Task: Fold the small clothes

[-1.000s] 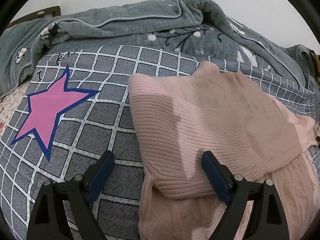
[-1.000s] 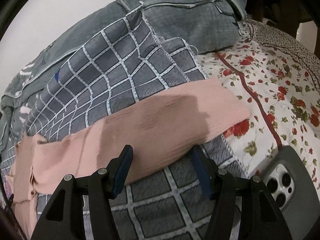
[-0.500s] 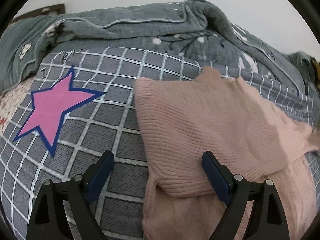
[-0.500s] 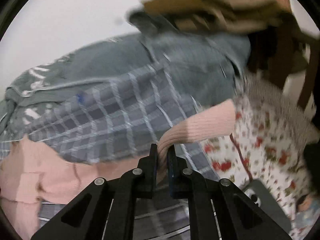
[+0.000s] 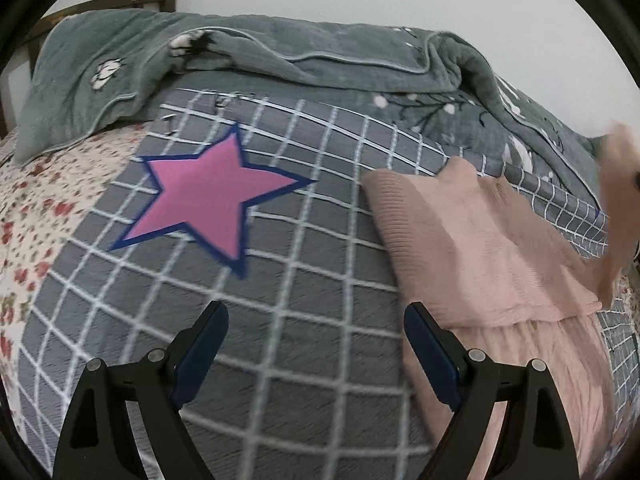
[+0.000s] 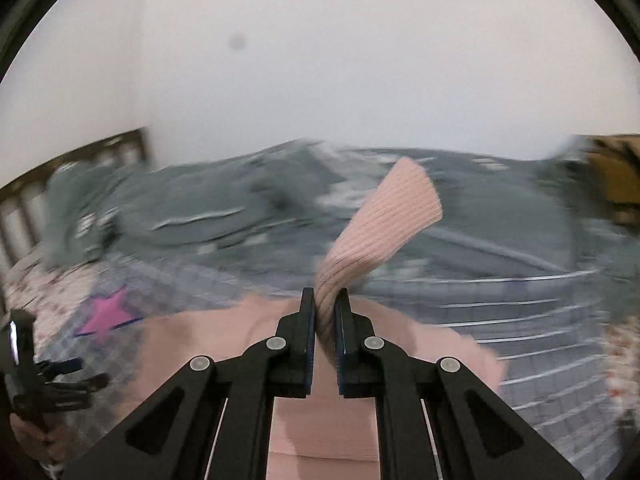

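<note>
My left gripper [image 5: 316, 344] hovers with its jaws spread wide over the grey checked bedspread with white grid lines [image 5: 304, 280], gripping nothing. A pink star with a dark blue outline [image 5: 208, 200] is printed ahead on the left. To the right lies the pink ribbed knit sweater [image 5: 480, 256], partly folded, its near edge just beside my right jaw. A rumpled grey-green quilt [image 5: 248, 60] lies beyond it all.

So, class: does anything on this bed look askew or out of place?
Yes. The pink sweater lies only partly folded: one sleeve sticks up off the bed, pinched in the right gripper. The grey quilt is bunched untidily behind the checked blanket. The left gripper is open, holding nothing.
</note>
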A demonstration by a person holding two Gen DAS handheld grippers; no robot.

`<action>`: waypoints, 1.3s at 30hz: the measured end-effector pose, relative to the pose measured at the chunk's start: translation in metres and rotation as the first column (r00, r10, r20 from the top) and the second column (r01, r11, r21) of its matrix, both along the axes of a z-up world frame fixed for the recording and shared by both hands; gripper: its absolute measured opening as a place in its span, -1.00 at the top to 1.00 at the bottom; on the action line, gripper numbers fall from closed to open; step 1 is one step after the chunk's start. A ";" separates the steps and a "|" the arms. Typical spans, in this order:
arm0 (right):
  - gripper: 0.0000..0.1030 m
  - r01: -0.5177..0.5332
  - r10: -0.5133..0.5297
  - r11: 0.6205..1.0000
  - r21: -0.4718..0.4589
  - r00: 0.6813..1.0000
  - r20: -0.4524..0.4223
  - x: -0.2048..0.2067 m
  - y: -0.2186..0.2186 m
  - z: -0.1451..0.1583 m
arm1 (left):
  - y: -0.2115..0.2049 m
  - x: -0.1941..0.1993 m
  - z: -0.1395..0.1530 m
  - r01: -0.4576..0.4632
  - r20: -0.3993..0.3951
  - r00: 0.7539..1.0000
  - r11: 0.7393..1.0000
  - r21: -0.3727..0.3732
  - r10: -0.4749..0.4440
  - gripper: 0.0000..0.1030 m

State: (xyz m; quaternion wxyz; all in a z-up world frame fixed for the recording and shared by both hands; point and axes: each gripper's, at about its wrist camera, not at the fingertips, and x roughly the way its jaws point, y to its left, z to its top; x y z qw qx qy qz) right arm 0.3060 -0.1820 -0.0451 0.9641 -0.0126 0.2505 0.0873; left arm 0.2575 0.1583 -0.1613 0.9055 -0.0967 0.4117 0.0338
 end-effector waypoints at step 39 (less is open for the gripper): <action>0.00 0.098 -0.110 0.990 -0.101 0.988 -0.111 -0.188 -0.091 -0.043 | -0.091 -0.118 0.070 0.030 0.102 0.994 0.998 0.063 -0.036 -0.71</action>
